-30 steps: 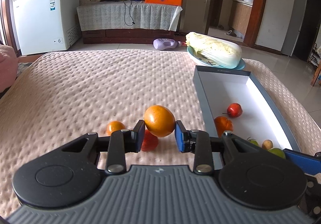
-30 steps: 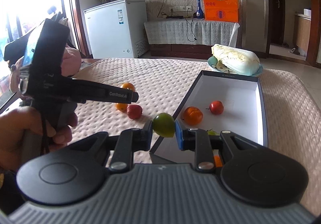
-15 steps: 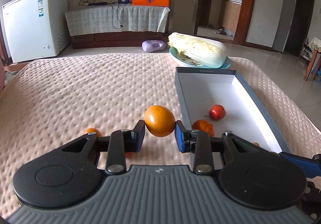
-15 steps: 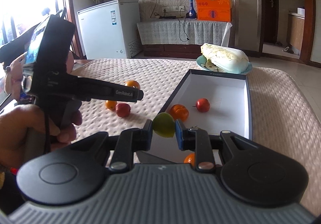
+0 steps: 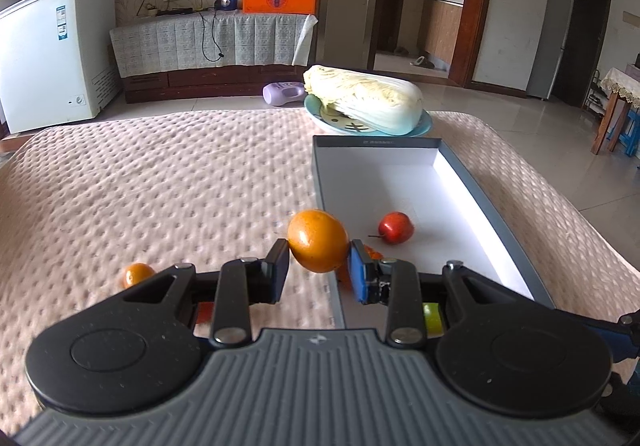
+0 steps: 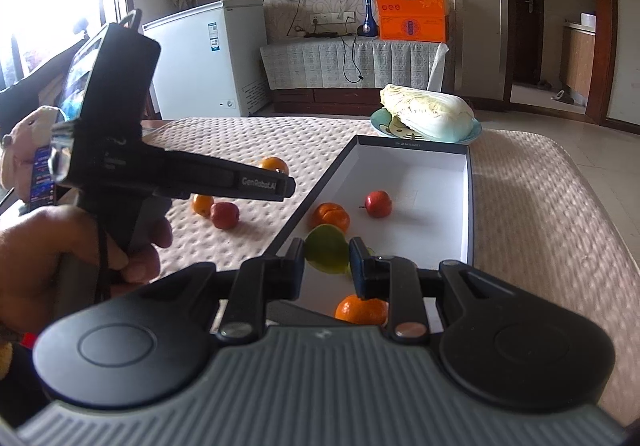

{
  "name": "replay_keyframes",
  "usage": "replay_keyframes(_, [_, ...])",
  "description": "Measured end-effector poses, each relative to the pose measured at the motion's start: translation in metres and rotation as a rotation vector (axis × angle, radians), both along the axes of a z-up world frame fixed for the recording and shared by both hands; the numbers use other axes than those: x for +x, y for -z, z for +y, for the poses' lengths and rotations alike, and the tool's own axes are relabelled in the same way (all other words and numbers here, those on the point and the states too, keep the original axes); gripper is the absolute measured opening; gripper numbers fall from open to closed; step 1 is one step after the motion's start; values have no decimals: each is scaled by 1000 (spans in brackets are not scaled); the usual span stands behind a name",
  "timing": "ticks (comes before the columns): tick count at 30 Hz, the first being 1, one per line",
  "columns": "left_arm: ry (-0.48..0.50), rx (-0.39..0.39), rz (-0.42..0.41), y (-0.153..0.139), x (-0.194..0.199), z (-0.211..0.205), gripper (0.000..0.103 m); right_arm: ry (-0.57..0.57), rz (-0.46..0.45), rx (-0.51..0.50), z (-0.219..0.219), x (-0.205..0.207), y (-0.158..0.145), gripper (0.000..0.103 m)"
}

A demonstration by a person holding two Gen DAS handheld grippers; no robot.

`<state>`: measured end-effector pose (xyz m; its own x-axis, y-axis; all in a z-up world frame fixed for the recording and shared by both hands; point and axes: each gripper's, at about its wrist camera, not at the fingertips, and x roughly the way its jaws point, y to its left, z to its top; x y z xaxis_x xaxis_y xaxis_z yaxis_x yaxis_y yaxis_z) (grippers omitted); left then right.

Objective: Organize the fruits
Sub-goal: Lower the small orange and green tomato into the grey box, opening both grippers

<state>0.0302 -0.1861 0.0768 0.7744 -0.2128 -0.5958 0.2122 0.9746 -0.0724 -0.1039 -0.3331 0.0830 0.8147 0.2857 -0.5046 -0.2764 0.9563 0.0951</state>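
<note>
Over the left wall of the long grey box with a white floor [image 5: 472,182], the left gripper [image 5: 318,272] pinches a smooth round orange fruit [image 5: 318,241] between its blue pads. A second ago this view had that fruit well out over the pink quilted bedspread [image 5: 160,174]; now it hangs at the box's left rim, so I judge a short carry inward remains before release. A small red apple-like fruit [image 5: 396,227] lies on the box floor ahead, with bare white floor beyond it toward the far wall. A small orange citrus [image 5: 138,273] waits on the spread to the left.

From the right wrist view, the right gripper [image 6: 327,260] clamps a green round fruit [image 6: 327,254] above the near end of the box, further inside than a second ago. Below it sit a wrinkled tangerine [image 6: 331,216] and another tangerine [image 6: 361,310]. Room is tight near these; the far half is free. The person's left hand [image 6: 72,262] holds its tool just left of the box wall, so the two tools converge closely.
</note>
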Motion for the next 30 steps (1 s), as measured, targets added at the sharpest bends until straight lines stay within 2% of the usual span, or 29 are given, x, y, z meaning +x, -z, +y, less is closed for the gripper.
replay_keyframes(30, [51,-1,32,19,20,-45,37,33,6,18,-26,-5,0,28])
